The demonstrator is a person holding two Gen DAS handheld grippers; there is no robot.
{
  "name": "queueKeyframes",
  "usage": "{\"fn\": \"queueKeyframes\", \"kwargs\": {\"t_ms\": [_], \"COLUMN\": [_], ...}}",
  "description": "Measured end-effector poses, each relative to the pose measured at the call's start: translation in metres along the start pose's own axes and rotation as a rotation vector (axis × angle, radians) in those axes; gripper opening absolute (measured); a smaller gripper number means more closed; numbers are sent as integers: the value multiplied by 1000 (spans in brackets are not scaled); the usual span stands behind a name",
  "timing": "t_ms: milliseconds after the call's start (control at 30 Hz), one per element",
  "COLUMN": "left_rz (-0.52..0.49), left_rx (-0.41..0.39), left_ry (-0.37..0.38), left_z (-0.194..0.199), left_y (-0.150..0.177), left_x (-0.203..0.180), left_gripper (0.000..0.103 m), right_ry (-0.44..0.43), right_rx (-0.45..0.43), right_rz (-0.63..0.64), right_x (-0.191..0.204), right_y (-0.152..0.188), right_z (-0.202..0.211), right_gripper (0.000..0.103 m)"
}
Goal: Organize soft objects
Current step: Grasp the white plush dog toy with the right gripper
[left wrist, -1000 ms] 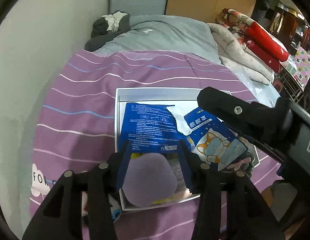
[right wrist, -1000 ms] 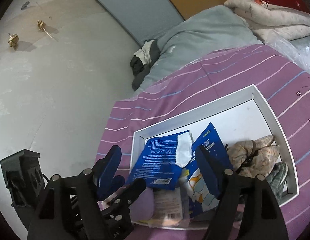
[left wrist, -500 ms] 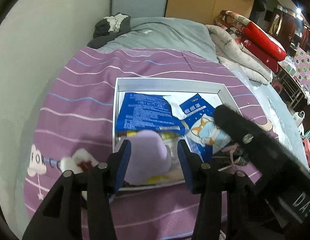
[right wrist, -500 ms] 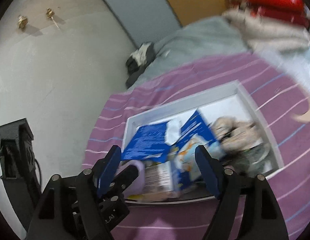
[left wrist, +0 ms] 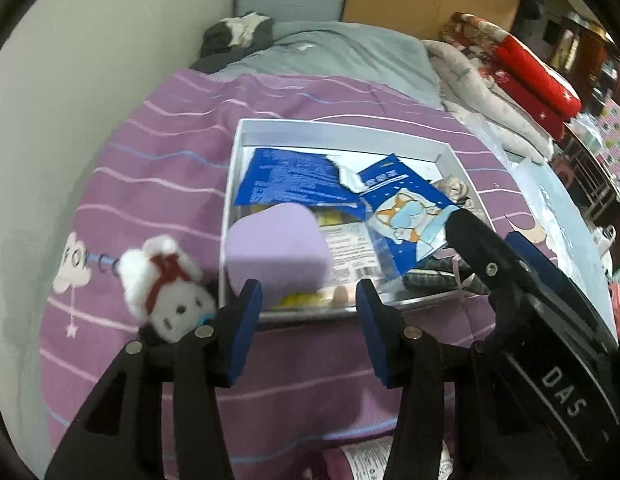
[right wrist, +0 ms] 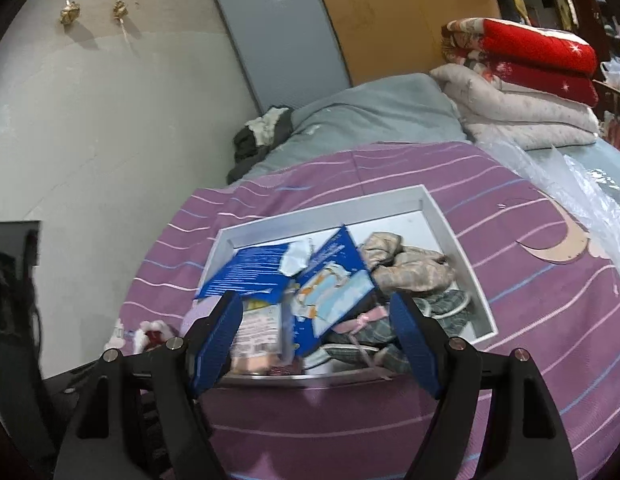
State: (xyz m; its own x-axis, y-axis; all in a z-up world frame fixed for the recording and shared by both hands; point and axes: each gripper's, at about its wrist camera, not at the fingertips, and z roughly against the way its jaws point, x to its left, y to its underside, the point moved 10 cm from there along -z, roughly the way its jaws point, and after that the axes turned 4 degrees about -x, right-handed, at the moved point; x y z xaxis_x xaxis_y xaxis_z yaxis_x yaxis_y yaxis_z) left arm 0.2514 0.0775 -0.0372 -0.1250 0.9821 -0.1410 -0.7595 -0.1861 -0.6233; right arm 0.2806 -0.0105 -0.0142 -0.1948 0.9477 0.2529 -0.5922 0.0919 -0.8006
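A white box [left wrist: 342,128] lies on the purple striped bedspread, also in the right wrist view [right wrist: 450,220]. It holds blue packets [left wrist: 293,180], a lilac sponge [left wrist: 275,250] at its near left corner, and crumpled cloths [right wrist: 406,264]. My left gripper [left wrist: 307,320] is open and empty, just in front of the sponge and apart from it. A small white plush toy [left wrist: 165,284] with a red bow lies left of the box, beside the left finger. My right gripper [right wrist: 314,340] is open and empty over the box's near edge.
A grey quilt [left wrist: 342,56] and dark clothes [left wrist: 237,36] lie at the bed's far end. Folded red and beige blankets [right wrist: 522,80] are stacked at the right. A wall [right wrist: 89,120] runs along the left. Clear plastic [right wrist: 570,184] lies at the right.
My left gripper has let go of the lilac sponge in the box and drawn back, open. The plush toy has come into view. My right gripper has pulled back toward the box's near edge.
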Motion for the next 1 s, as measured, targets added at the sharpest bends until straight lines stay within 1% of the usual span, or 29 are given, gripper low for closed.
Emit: {"fn": "queueKeyframes", "kwargs": {"t_ms": [67, 200, 267, 367, 433, 467, 533, 567, 600, 633, 667, 733, 800, 867, 900, 1000], "left_rz": [25, 66, 87, 78, 66, 58, 47, 45, 42, 39, 39, 46, 51, 65, 73, 110], "left_rx": [-10, -8, -20, -45, -50, -53, -53, -55, -53, -42, -35, -33, -52, -64, -68, -61], "left_ry": [-17, -4, -8, -35, -49, -48, -35, -24, -18, -18, -22, -29, -32, -35, -32, -16], "left_z": [7, 21, 31, 43, 47, 48, 49, 49, 48, 46, 45, 45, 50, 54, 55, 55], "left_y": [0, -4, -7, -10, -10, -11, -10, -10, -10, -9, -8, -8, -10, -12, -12, -12], "left_x": [6, 17, 23, 28, 28, 27, 24, 22, 22, 22, 22, 24, 26, 32, 34, 48], "left_gripper": [51, 51, 54, 59, 59, 59, 59, 60, 60, 60, 60, 60, 60, 60, 60, 60], "right_ry": [1, -16, 9, 15, 1, 8, 67, 124, 159, 165, 156, 128, 82, 62, 41, -60], "right_rx": [-5, -13, -22, -21, -27, -39, -57, -61, -75, -95, -94, -58, -25, 27, 52, 111], "right_rz": [7, -6, -3, 17, 3, -6, -14, -12, -9, -4, 1, 1, -24, -54, -71, -157], "right_x": [1, 3, 3, 8, 12, 12, 7, 3, 1, 1, 2, 6, 12, 15, 17, 28], "right_y": [0, -3, -5, -6, -7, -8, -10, -10, -12, -14, -14, -11, -6, 1, 4, 14], "right_z": [1, 1, 2, 2, 4, 6, 9, 13, 16, 19, 20, 17, 15, 10, 9, 6], "right_gripper": [77, 77, 77, 77, 77, 77, 77, 77, 78, 79, 79, 79, 78, 79, 79, 78]}}
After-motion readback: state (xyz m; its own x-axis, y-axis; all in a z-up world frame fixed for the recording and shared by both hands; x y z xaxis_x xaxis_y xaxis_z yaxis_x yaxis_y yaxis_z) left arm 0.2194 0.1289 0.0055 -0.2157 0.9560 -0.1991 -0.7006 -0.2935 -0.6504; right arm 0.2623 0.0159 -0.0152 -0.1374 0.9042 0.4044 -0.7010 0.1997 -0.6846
